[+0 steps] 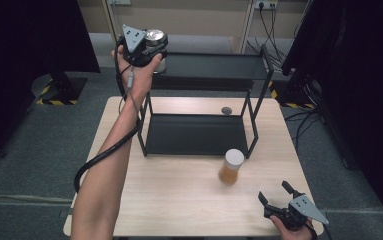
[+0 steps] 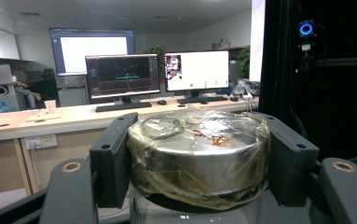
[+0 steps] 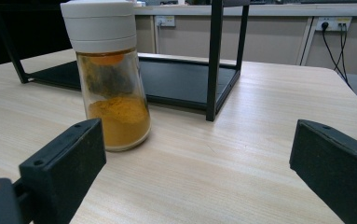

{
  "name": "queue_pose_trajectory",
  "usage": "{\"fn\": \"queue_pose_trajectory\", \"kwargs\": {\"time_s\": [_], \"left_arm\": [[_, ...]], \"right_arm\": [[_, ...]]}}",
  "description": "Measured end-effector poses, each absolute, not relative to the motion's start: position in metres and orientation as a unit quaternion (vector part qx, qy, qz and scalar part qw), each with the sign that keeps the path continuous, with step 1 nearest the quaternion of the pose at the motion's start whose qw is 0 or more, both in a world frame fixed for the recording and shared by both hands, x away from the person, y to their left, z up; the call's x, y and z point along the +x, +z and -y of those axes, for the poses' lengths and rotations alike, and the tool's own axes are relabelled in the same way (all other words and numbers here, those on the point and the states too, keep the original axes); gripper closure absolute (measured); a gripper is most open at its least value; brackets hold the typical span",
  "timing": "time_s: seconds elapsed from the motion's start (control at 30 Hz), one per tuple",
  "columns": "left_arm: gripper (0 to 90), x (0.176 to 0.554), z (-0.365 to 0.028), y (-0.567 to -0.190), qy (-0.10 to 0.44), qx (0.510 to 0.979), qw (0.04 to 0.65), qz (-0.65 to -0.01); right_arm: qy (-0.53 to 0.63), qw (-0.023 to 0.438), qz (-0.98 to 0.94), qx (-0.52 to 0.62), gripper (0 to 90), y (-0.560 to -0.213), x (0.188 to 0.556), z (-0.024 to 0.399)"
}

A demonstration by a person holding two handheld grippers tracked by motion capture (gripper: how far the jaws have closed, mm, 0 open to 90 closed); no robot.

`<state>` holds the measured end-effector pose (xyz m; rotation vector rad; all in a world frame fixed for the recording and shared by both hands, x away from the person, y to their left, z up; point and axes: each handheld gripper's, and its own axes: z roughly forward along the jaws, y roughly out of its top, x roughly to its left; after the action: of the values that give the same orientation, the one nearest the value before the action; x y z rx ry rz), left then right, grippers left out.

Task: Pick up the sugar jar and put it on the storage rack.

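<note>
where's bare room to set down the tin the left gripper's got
The rack's top shelf is bare right of the left gripper and its wrapped metal tin. The lower shelf is bare too, though it sits under the top one. The table is open in front of the rack. It is tighter between the spice jar and the right gripper.

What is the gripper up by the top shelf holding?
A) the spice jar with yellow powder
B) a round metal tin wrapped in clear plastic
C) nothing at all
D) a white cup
B: the left gripper has its jaws closed on the sides of a plastic-wrapped round metal tin, while the spice jar stands on the table.
</note>
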<state>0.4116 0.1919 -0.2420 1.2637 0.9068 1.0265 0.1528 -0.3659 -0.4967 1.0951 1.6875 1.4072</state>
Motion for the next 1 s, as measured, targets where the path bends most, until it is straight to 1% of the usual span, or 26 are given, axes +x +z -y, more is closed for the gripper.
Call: {"fn": "queue_pose_trajectory", "kwargs": {"time_s": [0.33, 0.37, 0.47, 0.5, 0.53, 0.57, 0.6, 0.8, 1.0], "left_arm": [[33.8, 0.413, -0.194, -0.242, 0.437, 0.54, 0.6, -0.397], [31.7, 0.413, -0.194, -0.244, 0.434, 0.533, 0.606, -0.4], [21.1, 0.41, -0.19, -0.245, 0.441, 0.522, 0.606, -0.407], [18.7, 0.409, -0.189, -0.245, 0.445, 0.517, 0.605, -0.41], [18.7, 0.407, -0.189, -0.245, 0.446, 0.511, 0.607, -0.413], [15.4, 0.406, -0.189, -0.244, 0.446, 0.507, 0.608, -0.418], [14.2, 0.404, -0.189, -0.243, 0.446, 0.504, 0.609, -0.421], [13.8, 0.394, -0.195, -0.244, 0.438, 0.514, 0.614, -0.408], [13.8, 0.382, -0.198, -0.244, 0.439, 0.513, 0.619, -0.401]], "right_arm": [[0.54, 0.338, -0.648, 0.419, 3.7, -0.497, 0.153, 0.366], [0.54, 0.337, -0.648, 0.419, 3.7, -0.497, 0.153, 0.366], [0.539, 0.338, -0.648, 0.418, 3.6, -0.497, 0.153, 0.366], [0.539, 0.338, -0.648, 0.418, 3.5, -0.497, 0.153, 0.366], [0.539, 0.338, -0.648, 0.418, 3.5, -0.497, 0.153, 0.366], [0.539, 0.338, -0.648, 0.418, 3.4, -0.497, 0.153, 0.366], [0.539, 0.338, -0.648, 0.418, 3.5, -0.497, 0.153, 0.366], [0.539, 0.338, -0.648, 0.418, 3.4, -0.497, 0.153, 0.366], [0.537, 0.339, -0.65, 0.418, 3.2, -0.496, 0.153, 0.365]]}}
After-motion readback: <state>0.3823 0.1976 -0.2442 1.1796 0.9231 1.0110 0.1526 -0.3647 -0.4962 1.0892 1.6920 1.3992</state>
